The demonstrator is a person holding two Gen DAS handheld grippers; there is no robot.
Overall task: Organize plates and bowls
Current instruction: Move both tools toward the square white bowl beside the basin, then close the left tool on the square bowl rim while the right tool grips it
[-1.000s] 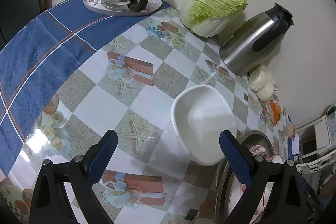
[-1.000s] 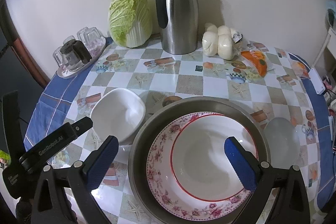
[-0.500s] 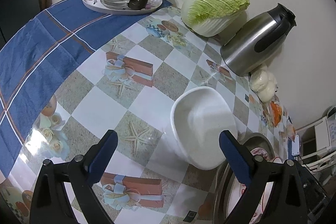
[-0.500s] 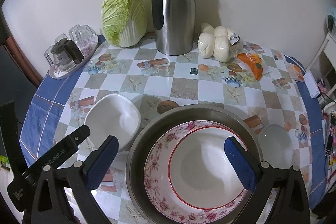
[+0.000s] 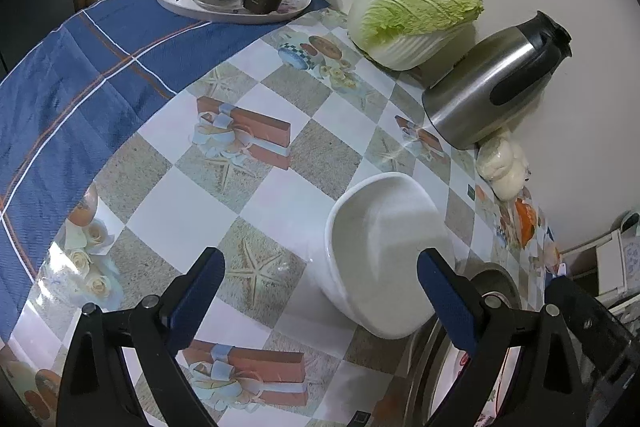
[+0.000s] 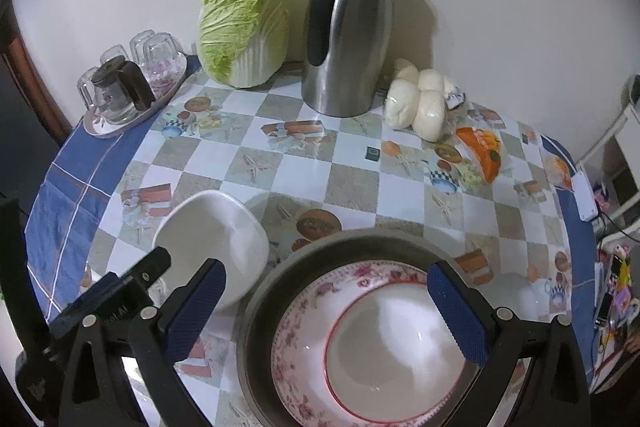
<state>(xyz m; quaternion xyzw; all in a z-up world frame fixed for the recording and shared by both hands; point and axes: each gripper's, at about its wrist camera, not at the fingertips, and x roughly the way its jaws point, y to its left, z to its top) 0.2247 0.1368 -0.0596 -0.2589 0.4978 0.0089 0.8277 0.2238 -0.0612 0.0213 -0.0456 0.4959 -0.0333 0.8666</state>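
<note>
- My target, as I judge it, is the white bowl [image 5: 384, 259], a squarish, thick-walled ceramic piece sitting on the table [image 5: 256, 163] just beside the metal basin [image 6: 280, 275].
- I expect it to be stiff, fairly heavy and glazed slick, so it could slide in the pads and would chip or break if dropped.
- The best hold looks like the rim: one finger inside the wall, one outside, on the near edge, pinched firmly.
- In the left wrist view my left gripper [image 5: 320, 283] has its jaws spread wide and holds nothing. The bowl lies ahead and toward the right finger, whose pad overlaps the bowl's right side in the picture; whether it touches, I cannot tell.
- My right gripper [image 6: 328, 291] is also wide open and empty, hanging over the basin.
- Inside the basin lies a floral plate [image 6: 296, 327] with a red-rimmed white bowl [image 6: 396, 343] nested in it, both between the right jaws in view but below them.
- A further pale dish [image 6: 520, 299] sits on the table at the basin's right; it is too faint to name more closely.
- The white bowl shows in the right view too [image 6: 212, 239], left of the basin, with the left gripper's body in front of it.
</note>
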